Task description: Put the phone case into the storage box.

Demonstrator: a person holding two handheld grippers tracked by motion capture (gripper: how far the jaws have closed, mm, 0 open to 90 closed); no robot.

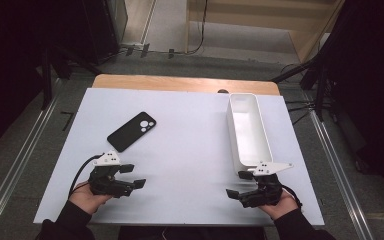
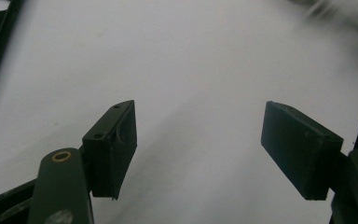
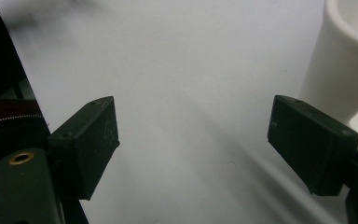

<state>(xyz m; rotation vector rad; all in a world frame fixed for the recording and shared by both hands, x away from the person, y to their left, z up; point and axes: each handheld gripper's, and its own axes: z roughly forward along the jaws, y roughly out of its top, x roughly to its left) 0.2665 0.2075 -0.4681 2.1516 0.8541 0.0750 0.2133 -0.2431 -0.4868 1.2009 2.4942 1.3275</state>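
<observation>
Left gripper (image 1: 136, 176) and right gripper (image 1: 239, 183) are seen resting low at the near edge of the white table (image 1: 190, 150), jaws spread wide with nothing between the pads, as confirmed in both gripper views. No object is touched. The black smartphone (image 1: 132, 131) lies face down just beyond the left gripper; the white oblong bin (image 1: 248, 131) stands just beyond the right. The work is judged not yet begun; a forward reach to the phone is probably called for next.
</observation>
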